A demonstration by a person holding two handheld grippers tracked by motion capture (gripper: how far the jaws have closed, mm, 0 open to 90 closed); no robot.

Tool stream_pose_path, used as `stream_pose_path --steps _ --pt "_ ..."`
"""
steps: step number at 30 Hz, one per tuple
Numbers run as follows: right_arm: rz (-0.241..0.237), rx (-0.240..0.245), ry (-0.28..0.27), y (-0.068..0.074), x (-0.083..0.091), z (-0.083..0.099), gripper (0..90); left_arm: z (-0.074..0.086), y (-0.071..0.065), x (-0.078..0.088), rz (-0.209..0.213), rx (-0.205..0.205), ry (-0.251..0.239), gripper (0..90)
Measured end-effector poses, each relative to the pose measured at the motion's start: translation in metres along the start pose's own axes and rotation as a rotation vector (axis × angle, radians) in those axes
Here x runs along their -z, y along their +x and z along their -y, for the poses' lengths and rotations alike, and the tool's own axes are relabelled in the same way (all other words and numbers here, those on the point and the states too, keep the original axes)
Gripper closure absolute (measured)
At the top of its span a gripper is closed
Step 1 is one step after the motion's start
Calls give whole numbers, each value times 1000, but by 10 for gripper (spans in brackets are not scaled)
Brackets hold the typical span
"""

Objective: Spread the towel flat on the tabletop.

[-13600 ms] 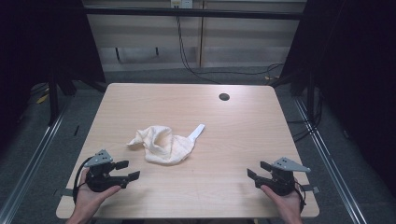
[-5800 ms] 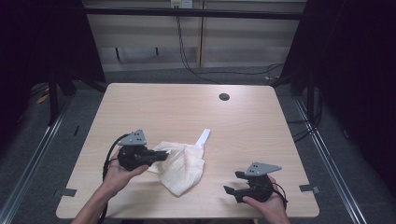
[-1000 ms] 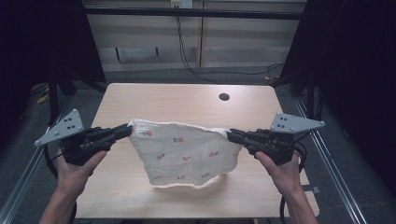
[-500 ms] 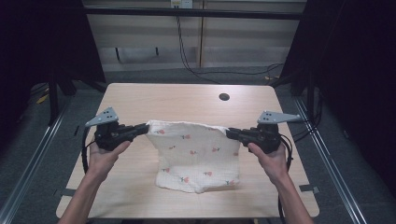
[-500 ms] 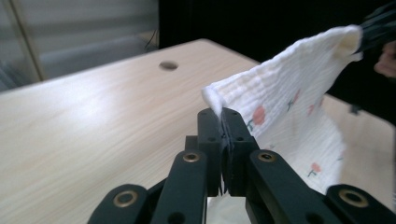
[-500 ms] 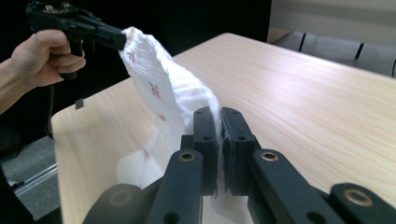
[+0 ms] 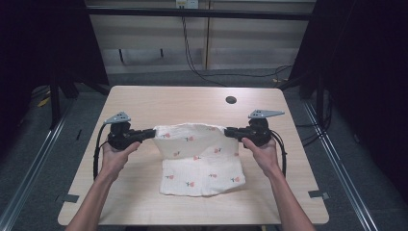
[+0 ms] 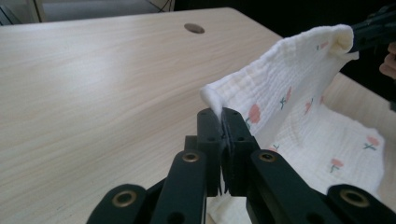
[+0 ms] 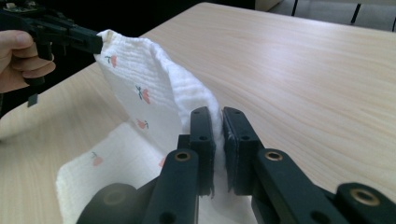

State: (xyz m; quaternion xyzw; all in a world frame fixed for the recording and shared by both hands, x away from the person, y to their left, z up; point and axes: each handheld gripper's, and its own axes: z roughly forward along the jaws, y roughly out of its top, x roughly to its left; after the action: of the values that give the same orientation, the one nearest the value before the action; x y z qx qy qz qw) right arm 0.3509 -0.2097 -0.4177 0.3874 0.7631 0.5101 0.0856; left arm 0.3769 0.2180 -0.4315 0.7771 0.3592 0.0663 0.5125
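Left gripper (image 7: 150, 133) and right gripper (image 7: 230, 131) each clamp a top corner of the cloth (image 7: 199, 161), its lower half lying on the table (image 7: 183, 103).

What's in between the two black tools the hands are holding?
In the high view, the white flowered cloth stretches between the left tool and the right tool, each shut on a top corner; its lower part rests on the table.

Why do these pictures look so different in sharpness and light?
High view: table evenly lit, surroundings dark, cloth small and soft. Left gripper view: pale glare on the wood, left tongs close and large. Right gripper view: right tongs crisp, distant hand blurred.
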Motion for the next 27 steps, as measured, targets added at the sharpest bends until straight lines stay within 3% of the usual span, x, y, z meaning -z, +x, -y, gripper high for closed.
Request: stream_pose_path --steps 3,7,12,15,17,23,27 --pt "0 -14 17 -7 -9 5 833 1 4 -8 7 23 3 871" --pt "17 -31 33 -16 -17 9 823 1 13 -19 -16 47 21 839" --pt "92 -69 33 -29 -18 14 753 5 23 -27 -32 83 50 794" --pt "142 -78 32 -35 -14 18 652 9 23 -25 -26 77 53 768" --pt "143 -85 22 -37 -8 19 659 13 21 -24 -24 74 61 752" --pt "133 -64 44 -29 6 20 620 17 13 -16 -6 50 84 721" --pt "88 -32 69 -12 16 26 622 22 1 1 15 8 94 714"
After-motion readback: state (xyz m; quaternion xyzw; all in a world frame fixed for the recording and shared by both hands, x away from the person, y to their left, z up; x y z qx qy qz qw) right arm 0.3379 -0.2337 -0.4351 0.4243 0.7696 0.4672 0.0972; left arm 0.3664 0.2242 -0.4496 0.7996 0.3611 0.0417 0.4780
